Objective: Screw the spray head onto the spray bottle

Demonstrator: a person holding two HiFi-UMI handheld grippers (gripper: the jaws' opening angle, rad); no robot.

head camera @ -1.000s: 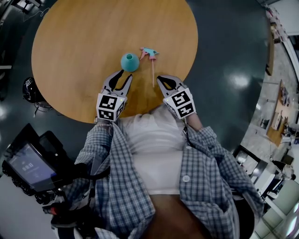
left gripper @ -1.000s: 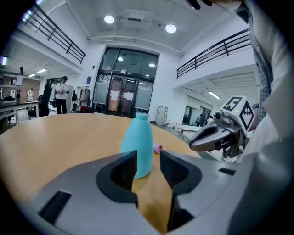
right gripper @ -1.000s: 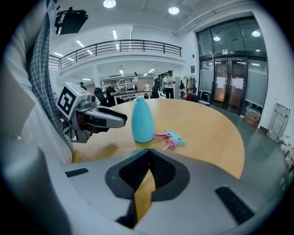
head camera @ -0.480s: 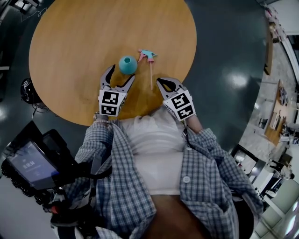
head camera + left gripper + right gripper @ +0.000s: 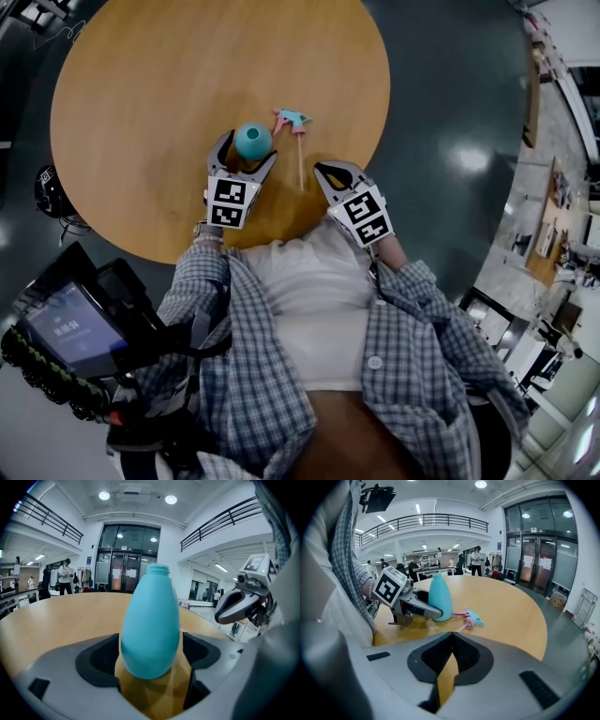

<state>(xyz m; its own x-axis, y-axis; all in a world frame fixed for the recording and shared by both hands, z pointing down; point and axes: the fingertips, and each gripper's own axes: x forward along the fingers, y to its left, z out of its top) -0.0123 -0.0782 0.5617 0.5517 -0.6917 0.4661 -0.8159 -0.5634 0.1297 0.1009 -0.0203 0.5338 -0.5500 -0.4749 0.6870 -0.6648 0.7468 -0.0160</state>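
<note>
- Bottle (image 5: 252,141): smooth teal plastic, egg-shaped, upright on round wooden table (image 5: 141,94); pink-and-teal spray head (image 5: 292,118) lies beside it.
- Left gripper (image 5: 247,150) has advanced; its jaws, just opened, flank the bottle without gripping.
- Right gripper (image 5: 330,169): clenched, empty.

Right gripper view, centre-left: bottle (image 5: 440,595) bottom was tucked behind left gripper (image 5: 433,609). Head view: table (image 5: 141,112) got cropped up top.

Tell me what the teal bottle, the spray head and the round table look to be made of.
Bottle: probably plastic with a satin finish, going by the even teal colour, smooth moulded curve and soft highlights.
Spray head: probably plastic too, with solid teal and pink moulded parts.
Table: wood or wood-look laminate. It is smooth and warm brown with a faint sheen, but I cannot tell which.
</note>
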